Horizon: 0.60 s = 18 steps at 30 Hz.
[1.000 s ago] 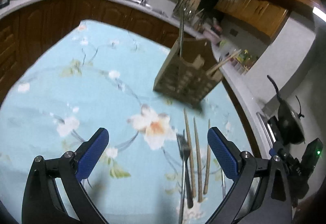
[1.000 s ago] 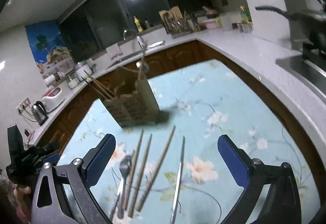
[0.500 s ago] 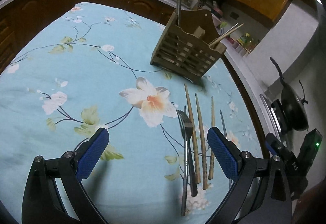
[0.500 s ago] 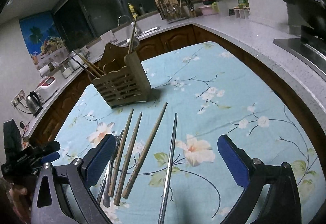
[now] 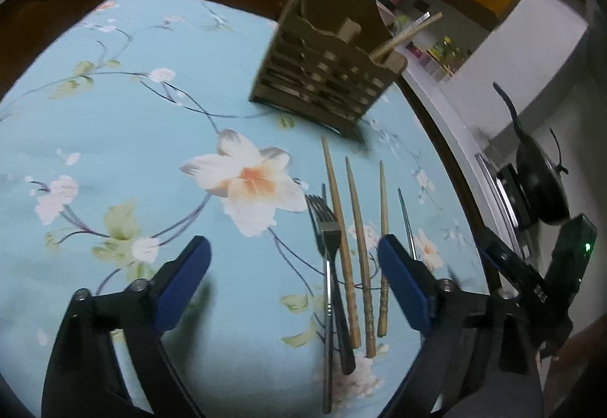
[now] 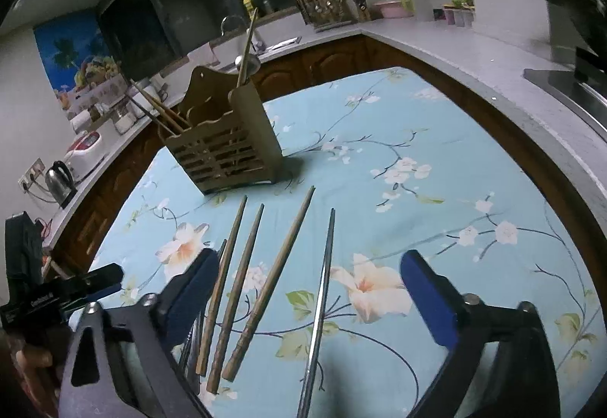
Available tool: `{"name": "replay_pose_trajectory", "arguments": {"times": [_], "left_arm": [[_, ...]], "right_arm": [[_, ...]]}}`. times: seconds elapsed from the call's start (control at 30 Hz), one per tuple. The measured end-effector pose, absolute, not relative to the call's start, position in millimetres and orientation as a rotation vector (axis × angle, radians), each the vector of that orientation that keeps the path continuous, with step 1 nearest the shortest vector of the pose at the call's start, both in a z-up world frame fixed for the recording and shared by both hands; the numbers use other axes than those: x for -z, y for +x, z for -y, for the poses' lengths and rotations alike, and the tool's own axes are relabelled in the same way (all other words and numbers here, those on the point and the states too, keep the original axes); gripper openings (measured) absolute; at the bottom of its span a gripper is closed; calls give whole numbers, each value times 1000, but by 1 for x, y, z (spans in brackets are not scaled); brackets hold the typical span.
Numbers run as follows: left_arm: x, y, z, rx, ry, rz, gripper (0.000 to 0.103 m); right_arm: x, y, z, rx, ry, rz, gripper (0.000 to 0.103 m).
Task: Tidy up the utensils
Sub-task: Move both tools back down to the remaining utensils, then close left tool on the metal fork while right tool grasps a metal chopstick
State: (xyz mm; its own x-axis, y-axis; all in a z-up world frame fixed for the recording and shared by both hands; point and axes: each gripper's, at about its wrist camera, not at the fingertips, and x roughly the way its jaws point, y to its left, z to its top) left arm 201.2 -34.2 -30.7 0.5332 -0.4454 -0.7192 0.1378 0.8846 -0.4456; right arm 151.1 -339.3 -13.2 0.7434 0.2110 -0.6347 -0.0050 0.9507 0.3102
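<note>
A slatted wooden utensil holder [image 5: 326, 76] [image 6: 224, 148] stands on the floral blue tablecloth, with chopsticks and a spoon in it. In front of it lie three wooden chopsticks [image 5: 356, 251] [image 6: 242, 285], a metal fork [image 5: 326, 254] and a thin metal chopstick [image 6: 320, 300] [image 5: 408, 224]. My left gripper [image 5: 292, 281] is open and empty, low over the cloth, with the fork and chopsticks near its right finger. My right gripper [image 6: 309, 292] is open and empty, low over the wooden chopsticks and the metal chopstick.
The tablecloth [image 5: 132, 114] covers a table ringed by a white counter [image 6: 474, 38]. A black wok [image 5: 538, 186] sits on a stove to the right. A kettle [image 6: 58, 182], rice cooker and sink stand on the far counter.
Both grippers have moved down and closer to the loose utensils on the cloth. The holder stays in place. Both stay open.
</note>
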Motion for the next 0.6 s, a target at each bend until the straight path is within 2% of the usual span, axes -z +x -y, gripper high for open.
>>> {"name": "replay_pose_trajectory", "arguments": {"times": [0.13, 0.2, 0.23, 0.3, 0.47, 0.53, 0.6], "left_arm": [[38, 214, 53, 405, -319, -997, 76], [44, 220, 59, 421, -311, -1028, 59], [47, 224, 63, 431, -315, -1047, 56], [53, 230, 68, 456, -326, -1074, 50], [62, 247, 79, 477, -340, -1118, 46], [65, 254, 84, 476, -329, -1136, 41], [69, 259, 88, 477, -314, -1154, 32]], "right_arm": [[25, 169, 334, -130, 290, -782, 69], [33, 181, 333, -134, 290, -819, 59], [38, 186, 333, -135, 287, -833, 53], [45, 197, 332, -127, 278, -857, 48], [59, 217, 332, -112, 254, -901, 40], [64, 223, 331, -106, 240, -918, 36], [67, 227, 331, -103, 234, -929, 35]]}}
